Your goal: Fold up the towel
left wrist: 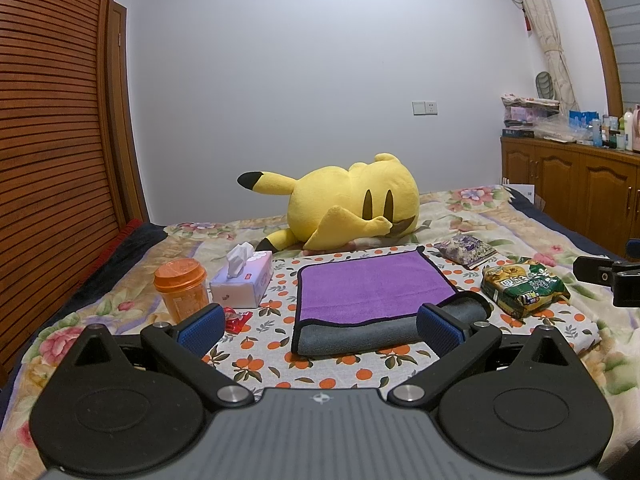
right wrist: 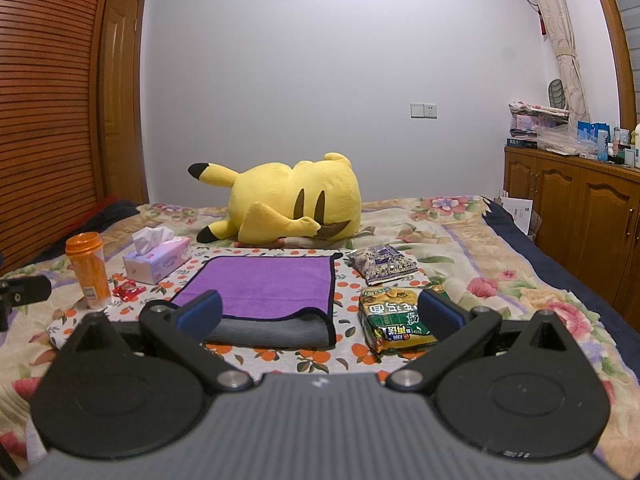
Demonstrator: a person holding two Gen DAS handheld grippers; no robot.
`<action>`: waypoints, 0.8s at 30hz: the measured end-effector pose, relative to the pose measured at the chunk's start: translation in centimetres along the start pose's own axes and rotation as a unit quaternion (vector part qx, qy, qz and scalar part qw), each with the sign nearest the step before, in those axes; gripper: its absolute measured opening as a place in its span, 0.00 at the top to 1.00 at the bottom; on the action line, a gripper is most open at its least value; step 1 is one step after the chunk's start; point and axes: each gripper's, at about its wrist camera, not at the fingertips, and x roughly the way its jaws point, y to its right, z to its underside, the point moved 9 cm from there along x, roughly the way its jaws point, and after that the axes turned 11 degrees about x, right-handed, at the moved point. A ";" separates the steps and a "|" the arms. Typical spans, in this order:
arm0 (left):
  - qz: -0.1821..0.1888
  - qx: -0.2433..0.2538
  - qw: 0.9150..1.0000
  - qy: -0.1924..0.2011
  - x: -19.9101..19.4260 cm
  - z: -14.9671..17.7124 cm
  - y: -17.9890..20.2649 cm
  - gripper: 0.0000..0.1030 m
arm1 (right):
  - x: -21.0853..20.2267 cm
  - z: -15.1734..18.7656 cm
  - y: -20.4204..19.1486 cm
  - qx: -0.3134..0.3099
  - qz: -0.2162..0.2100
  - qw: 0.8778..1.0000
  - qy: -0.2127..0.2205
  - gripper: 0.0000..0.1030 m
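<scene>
A purple towel with grey underside and black trim (left wrist: pixel 372 288) lies folded on an orange-print cloth (left wrist: pixel 328 372) on the bed; its grey fold edge faces me. In the right wrist view the towel (right wrist: pixel 268 284) lies ahead to the left. My left gripper (left wrist: pixel 320 326) is open and empty, just in front of the towel's near edge, its right finger (left wrist: pixel 440 328) over the near right corner. My right gripper (right wrist: pixel 320 312) is open and empty, near the towel's near right corner; its right finger (right wrist: pixel 440 314) is in front of a green noodle packet (right wrist: pixel 394 316).
An orange cup (left wrist: pixel 182 288), a tissue box (left wrist: pixel 244 280) and a red wrapper (left wrist: pixel 236 318) lie left of the towel. The green noodle packet (left wrist: pixel 524 288) and a purple packet (left wrist: pixel 466 250) lie to its right. A yellow plush (left wrist: pixel 352 204) lies behind. A wooden cabinet (left wrist: pixel 572 192) stands right.
</scene>
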 end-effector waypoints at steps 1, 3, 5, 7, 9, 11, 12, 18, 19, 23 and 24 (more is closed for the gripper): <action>0.000 0.000 1.000 0.000 0.0 0.0 0.0 0.00 | 0.0 0.0 0.0 0.000 0.000 1.000 0.000 0.00; 0.000 0.000 1.000 -0.001 0.0 0.0 0.0 0.00 | 0.0 0.0 0.0 0.000 0.000 1.000 0.000 0.00; 0.000 0.000 1.000 -0.001 0.0 0.0 0.0 0.00 | 0.0 0.0 0.0 0.000 0.000 1.000 0.000 0.00; 0.000 0.001 1.000 -0.001 0.0 0.0 0.0 0.00 | 0.0 0.0 -0.1 0.000 0.000 1.000 0.000 0.00; 0.000 0.001 1.000 -0.001 0.0 0.0 0.0 0.00 | 0.0 0.0 -0.1 0.000 0.000 1.000 0.000 0.00; 0.000 0.002 1.000 -0.001 0.0 0.0 0.0 0.00 | 0.0 0.1 -0.1 0.000 0.000 1.000 0.000 0.00; 0.000 0.001 1.000 -0.001 0.0 0.0 0.0 0.00 | 0.0 0.1 -0.2 0.000 0.000 1.000 0.000 0.00; 0.000 0.002 1.000 -0.003 -0.1 0.2 -0.1 0.00 | -0.1 0.1 -0.4 0.000 0.000 1.000 0.000 0.00; 0.001 0.003 1.000 -0.004 -0.1 0.2 -0.2 0.00 | -0.2 0.1 -0.4 0.000 0.000 1.000 0.000 0.00; 0.004 0.007 1.000 -0.008 0.2 0.2 0.0 0.00 | 0.1 0.2 -0.1 -0.003 -0.002 1.000 -0.003 0.00; 0.005 0.009 1.000 -0.009 0.1 0.2 0.0 0.00 | 0.1 0.3 -0.2 -0.004 -0.002 1.000 -0.004 0.00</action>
